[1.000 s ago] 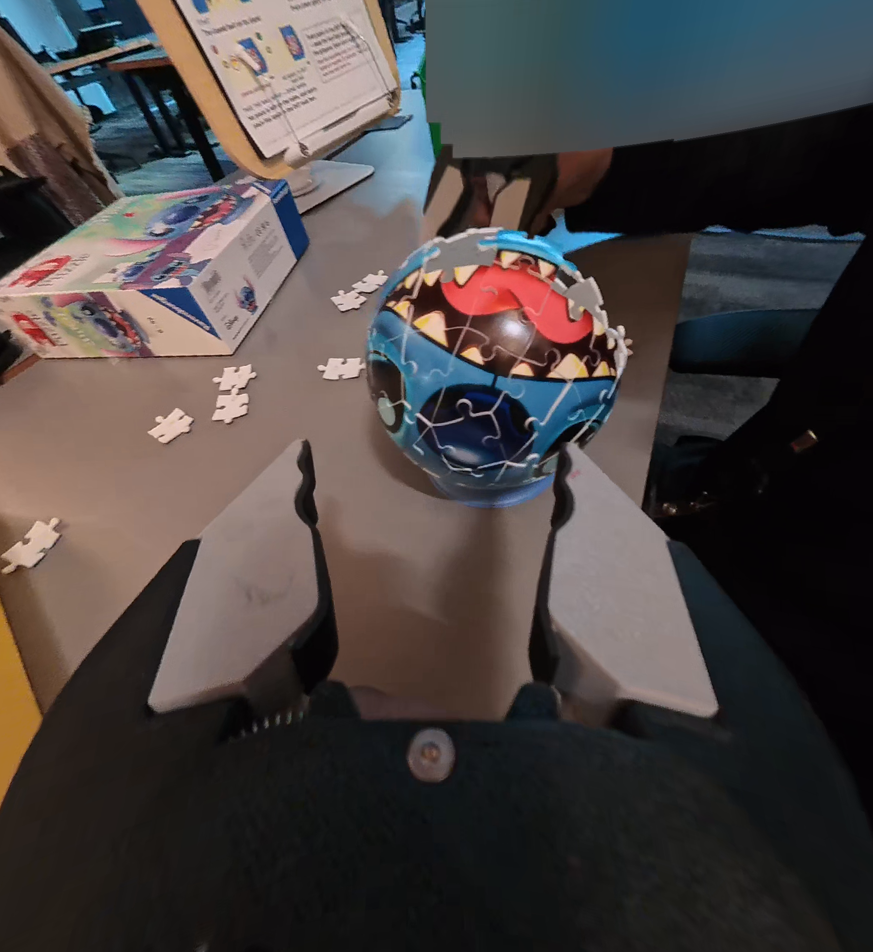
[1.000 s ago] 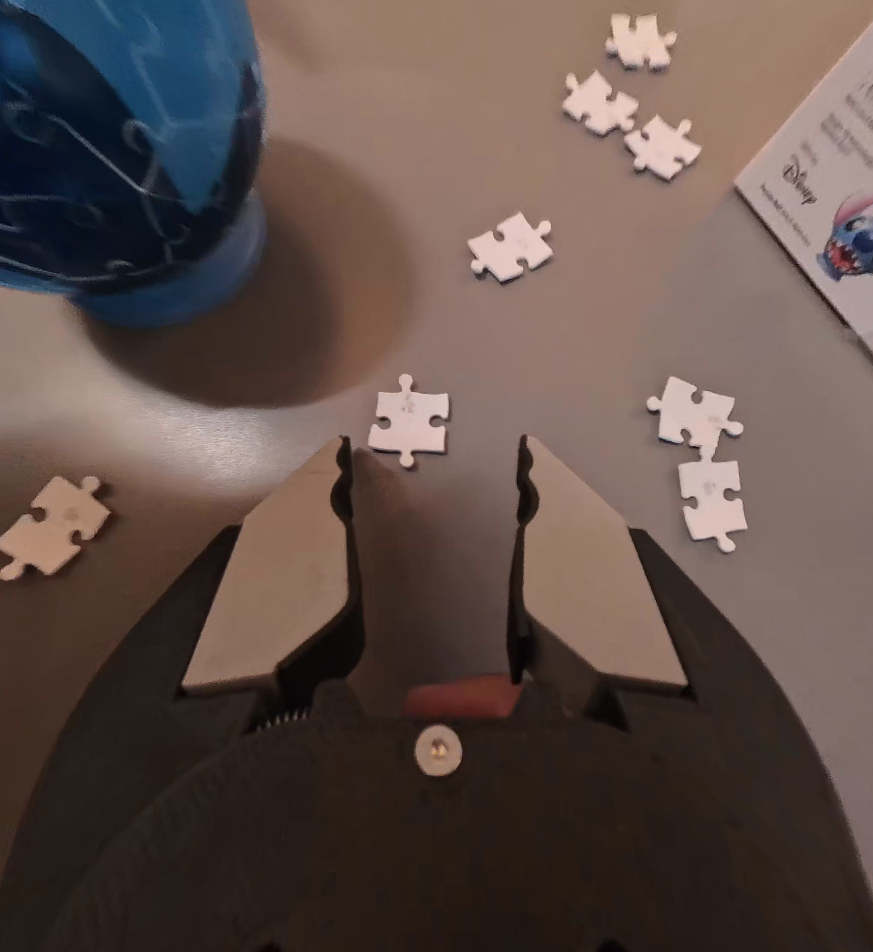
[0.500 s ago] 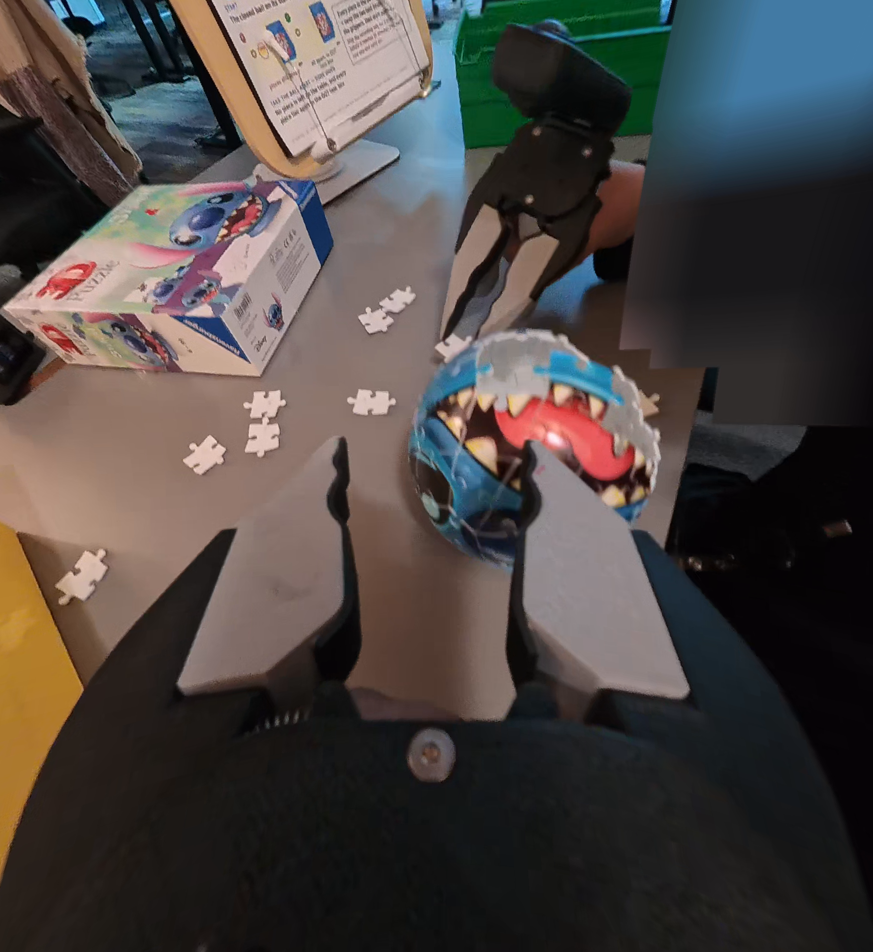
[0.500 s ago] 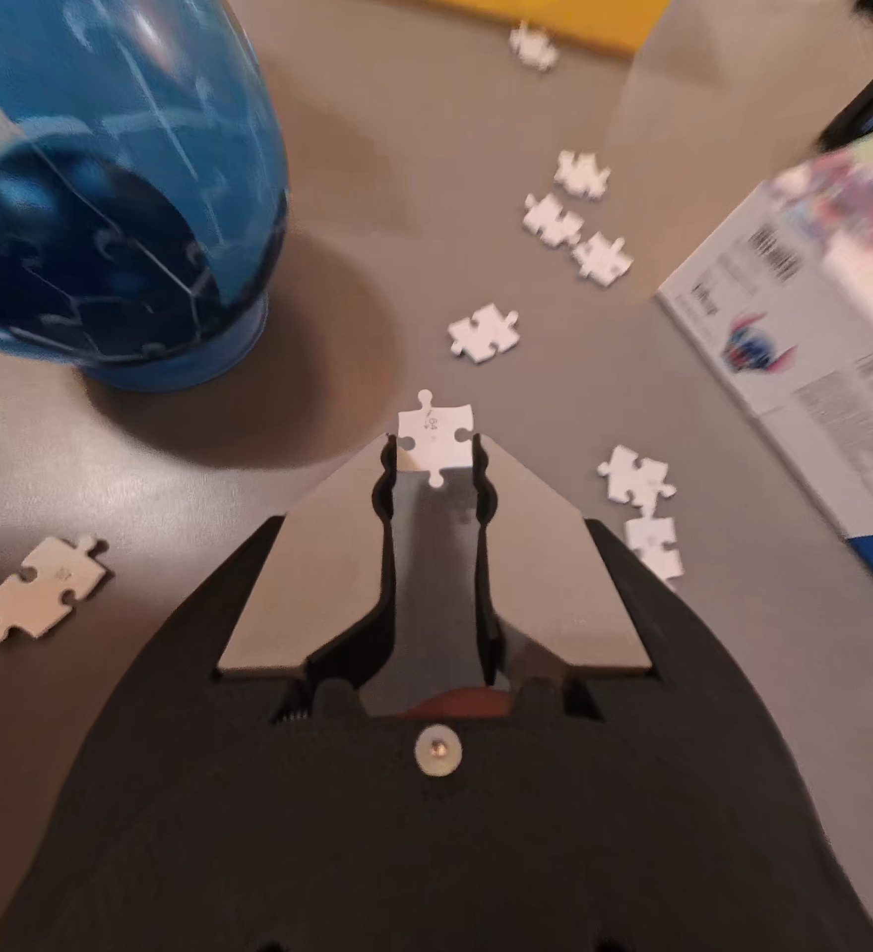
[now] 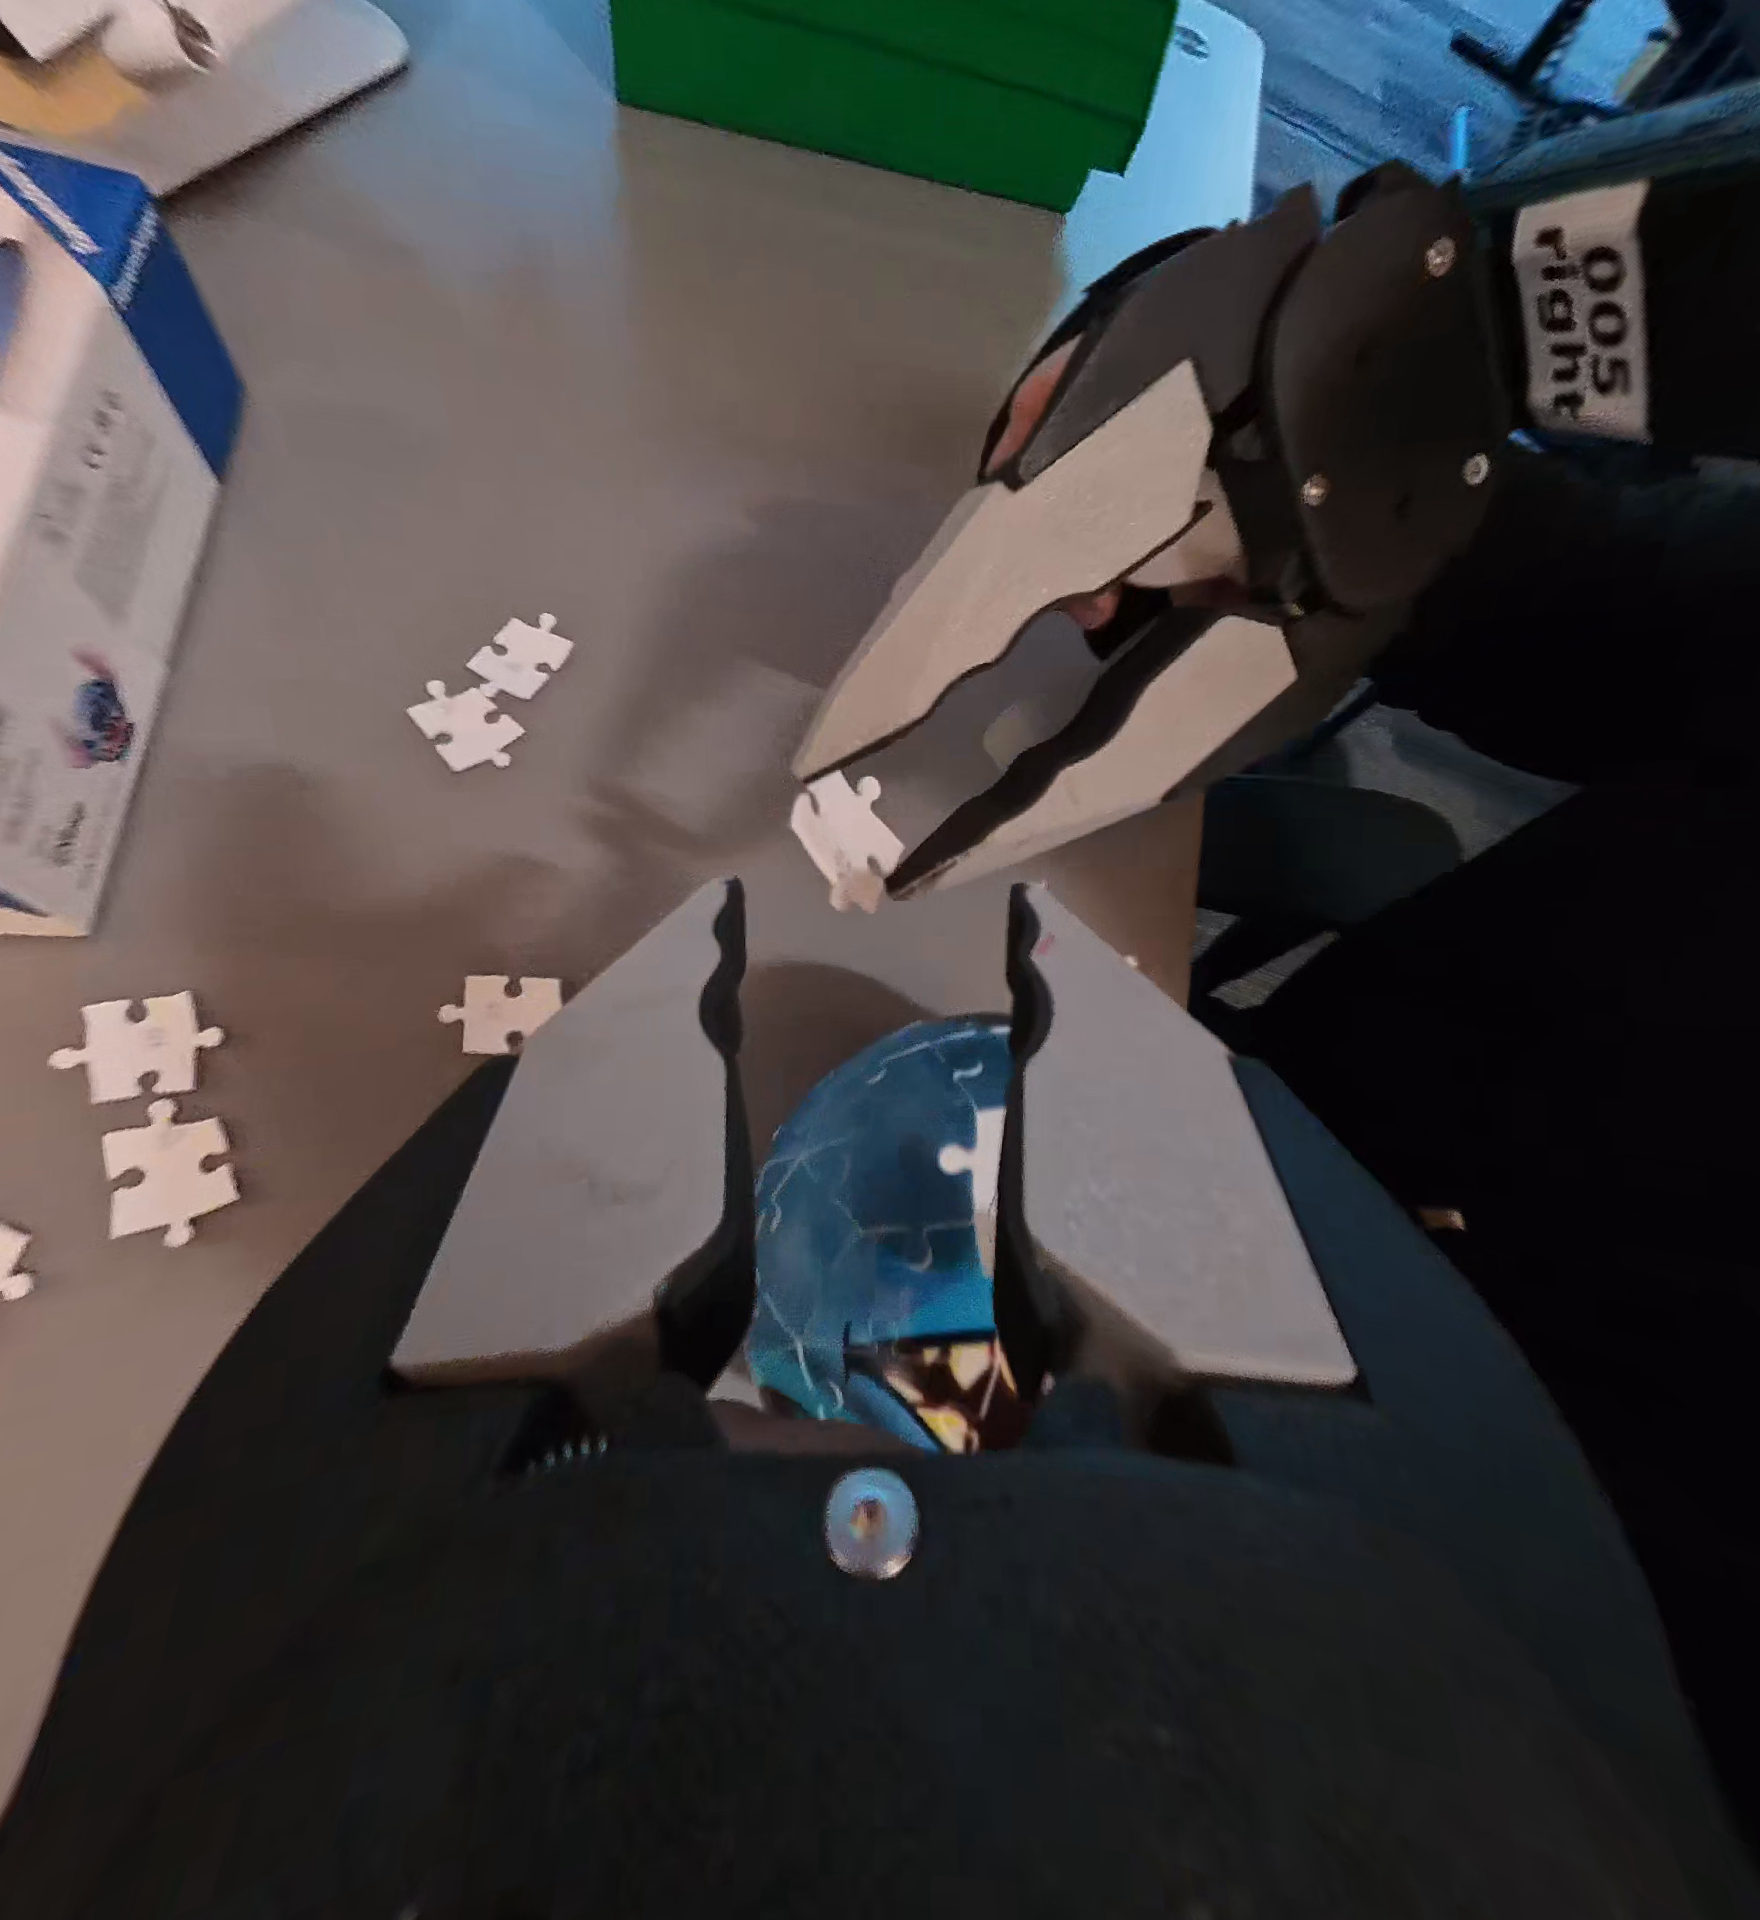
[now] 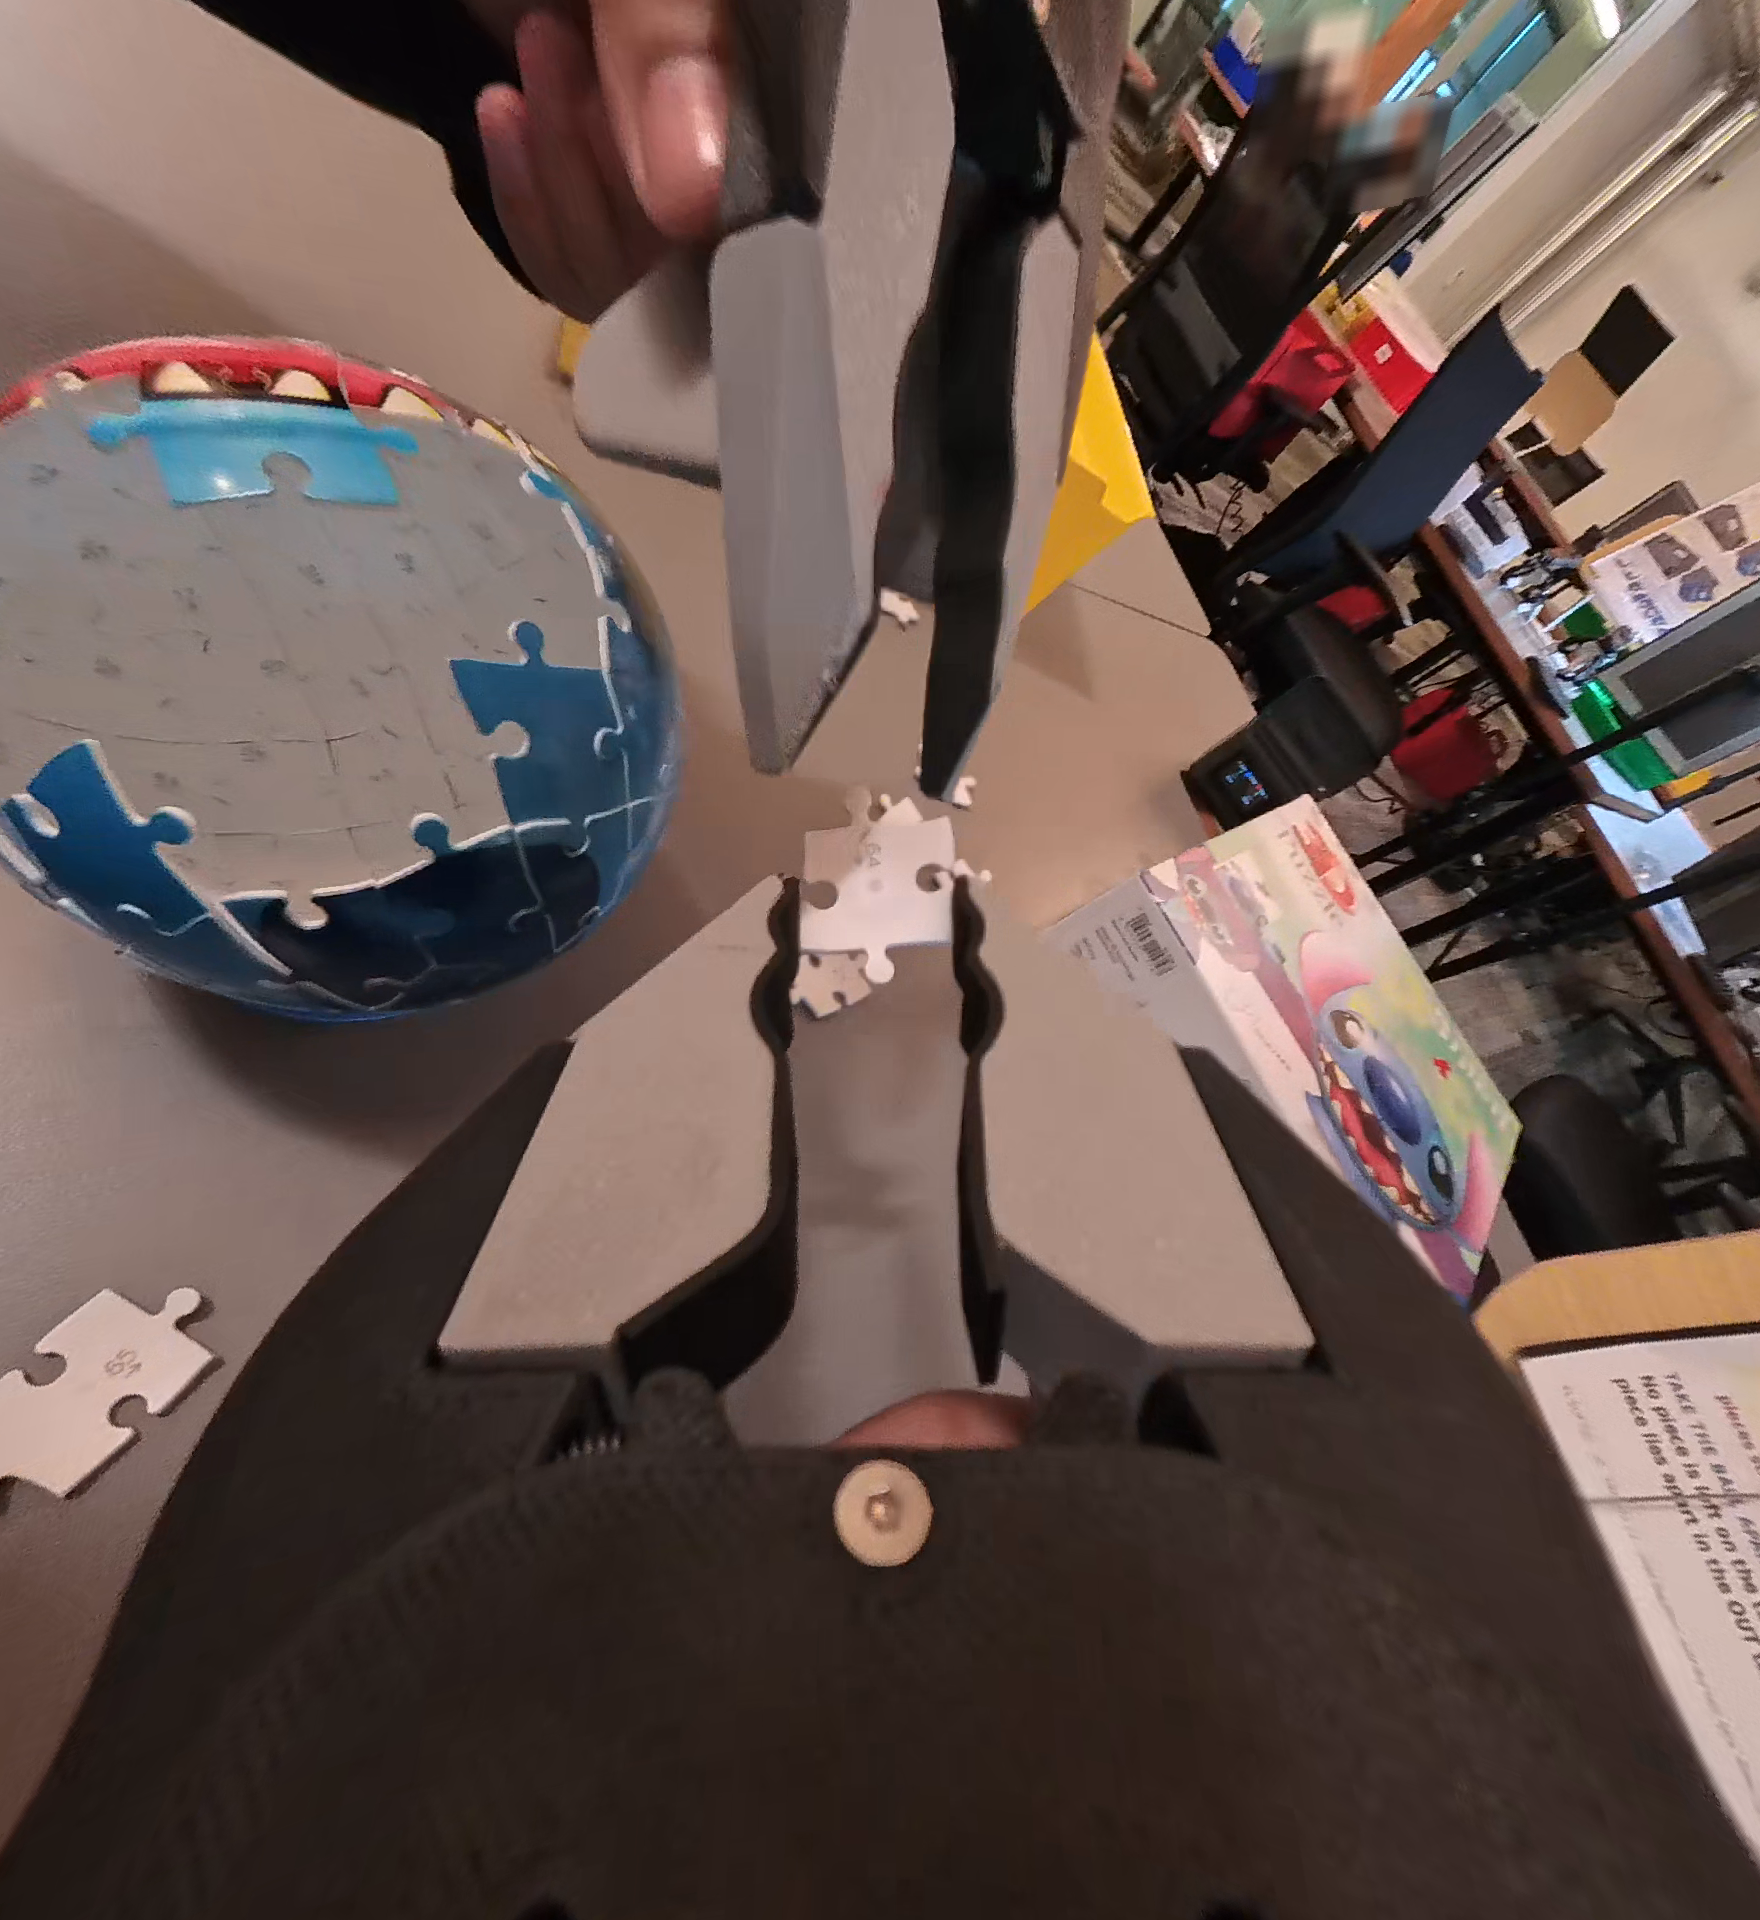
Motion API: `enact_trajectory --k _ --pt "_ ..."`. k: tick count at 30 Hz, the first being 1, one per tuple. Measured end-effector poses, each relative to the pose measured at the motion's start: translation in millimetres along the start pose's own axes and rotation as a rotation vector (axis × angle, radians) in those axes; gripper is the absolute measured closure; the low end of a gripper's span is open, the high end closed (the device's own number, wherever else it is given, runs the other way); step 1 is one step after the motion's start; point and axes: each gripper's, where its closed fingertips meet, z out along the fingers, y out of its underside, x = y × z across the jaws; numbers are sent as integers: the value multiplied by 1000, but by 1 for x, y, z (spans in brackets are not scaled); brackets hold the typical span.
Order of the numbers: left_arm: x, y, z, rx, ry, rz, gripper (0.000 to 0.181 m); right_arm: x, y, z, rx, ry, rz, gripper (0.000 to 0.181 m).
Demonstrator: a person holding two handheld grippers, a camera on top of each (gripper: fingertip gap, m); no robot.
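My right gripper (image 6: 876, 894) is shut on a white puzzle piece (image 6: 881, 883) and holds it above the grey table (image 6: 76, 1091). It also shows in the left wrist view (image 5: 850, 831), with the piece (image 5: 840, 831) at its tips. My left gripper (image 5: 871, 909) is open and empty, tips just short of that piece. In the right wrist view it hangs down from above (image 6: 855, 774). A partly built blue puzzle ball (image 6: 284, 675) stands on the table to the left. In the left wrist view the ball (image 5: 876, 1195) shows below the gap between my fingers, not gripped.
A colourful puzzle box (image 6: 1302, 987) lies on the table and also shows in the left wrist view (image 5: 55, 623). Loose white pieces (image 5: 143, 1044) lie scattered, one near the right gripper (image 6: 76, 1382). A green bin (image 5: 886, 83) stands at the back. A sheet on a stand (image 6: 1686, 1507) is at the right. Only a small space, under 4 cm, lies between the two pairs of fingers.
The right gripper shut on a piece and lifted it off the table. The left gripper moved forward over the ball, and its tips now meet the raised piece.
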Motion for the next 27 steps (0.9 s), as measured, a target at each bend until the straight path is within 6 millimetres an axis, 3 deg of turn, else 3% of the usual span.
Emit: enact_trajectory --k 3,8,10,14,17,21,23,27 --pt "-3 -4 7 -19 33 -22 136 4 -3 -6 14 29 -23 155" --pt "1 -11 18 -14 126 -45 165 8 -8 -12 47 50 -21 156" --pt "4 -14 20 4 145 -29 181 8 -9 -14 71 44 -9 164" --pt "8 -16 12 45 82 116 181 0 -15 -20 152 -83 138 152" --pt "5 -21 -12 106 -103 435 181 -1 -21 -26 211 -219 315 153" --pt "31 -22 -41 205 -318 1015 181 -11 -51 -34 304 -528 558 150" --pt "34 -28 -53 224 -541 1280 181 -14 -67 -34 336 -599 582 151" --pt "52 -29 -64 171 -861 1741 181 -20 -85 -31 332 -603 459 151"
